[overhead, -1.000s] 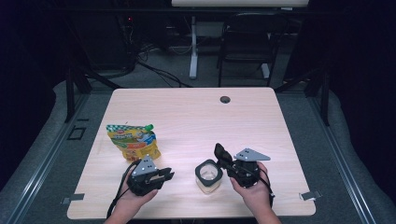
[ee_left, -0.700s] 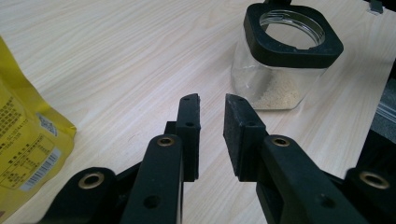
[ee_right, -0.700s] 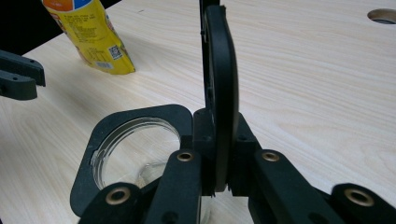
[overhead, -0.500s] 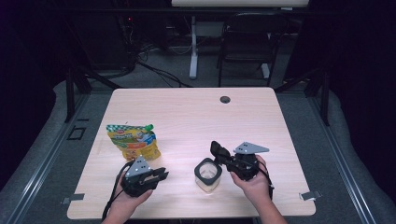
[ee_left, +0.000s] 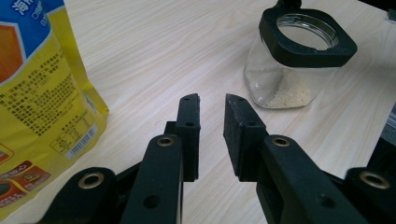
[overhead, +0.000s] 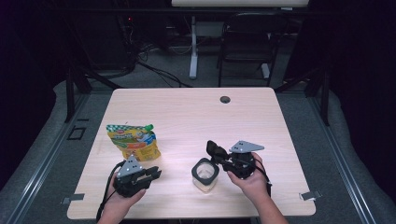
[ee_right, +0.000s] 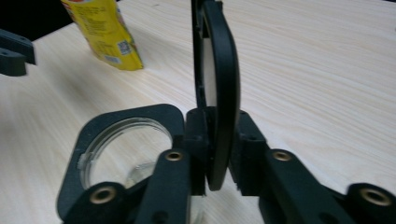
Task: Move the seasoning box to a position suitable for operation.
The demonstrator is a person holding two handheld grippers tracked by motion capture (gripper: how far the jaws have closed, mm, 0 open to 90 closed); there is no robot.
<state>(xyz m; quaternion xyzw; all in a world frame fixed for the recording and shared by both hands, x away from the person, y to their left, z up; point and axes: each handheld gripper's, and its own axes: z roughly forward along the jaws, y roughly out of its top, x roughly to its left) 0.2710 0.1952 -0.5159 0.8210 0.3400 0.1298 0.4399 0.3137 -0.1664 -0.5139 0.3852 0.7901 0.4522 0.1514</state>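
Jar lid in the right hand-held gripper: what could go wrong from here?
1. The lid stands on edge between the right hand-held gripper pads, whose jaws have just been opening; it may slip out and fall.
2. It hangs right beside the open jar, so a dropped lid could knock the jar and spill the powder at its bottom.
3. The left hand-held gripper is open and holds nothing, so the jar is unsteadied.

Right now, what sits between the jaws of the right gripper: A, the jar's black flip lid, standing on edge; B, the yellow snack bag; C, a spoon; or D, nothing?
A: in the right gripper view the black lid stands on edge between the jaws of the right gripper, above the open jar.
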